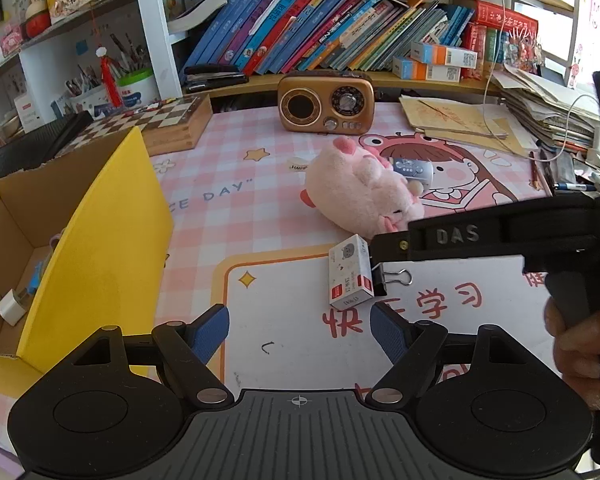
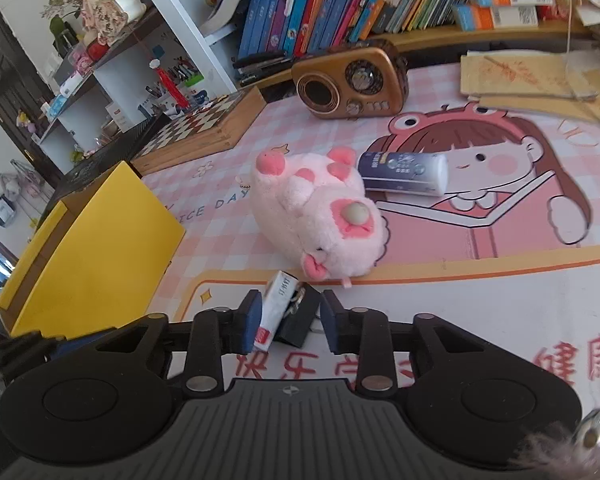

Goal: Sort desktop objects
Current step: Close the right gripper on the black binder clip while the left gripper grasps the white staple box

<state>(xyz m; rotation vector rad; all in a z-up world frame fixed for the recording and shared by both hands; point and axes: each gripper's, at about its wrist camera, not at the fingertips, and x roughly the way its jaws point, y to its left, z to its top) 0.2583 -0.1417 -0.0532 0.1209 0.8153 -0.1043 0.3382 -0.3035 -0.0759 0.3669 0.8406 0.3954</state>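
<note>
A small white box (image 1: 349, 276) lies on the desk mat with a black binder clip (image 1: 384, 280) against its right side. My right gripper (image 2: 290, 320) is open, with the white box (image 2: 278, 308) and the clip (image 2: 300, 318) between its fingers. The right gripper also shows in the left wrist view (image 1: 380, 264), reaching in from the right over the clip. My left gripper (image 1: 300, 326) is open and empty, a little short of the box. A pink plush pig (image 2: 320, 216) and a blue-white tube (image 2: 404, 174) lie further back. A yellow cardboard box (image 1: 88, 248) stands open at the left.
A white charger (image 1: 12, 306) lies inside the yellow box. A gold radio (image 1: 326, 102), a chessboard box (image 1: 168, 120) and a paper stack (image 1: 540, 108) line the back. Bookshelves (image 1: 320, 32) rise behind.
</note>
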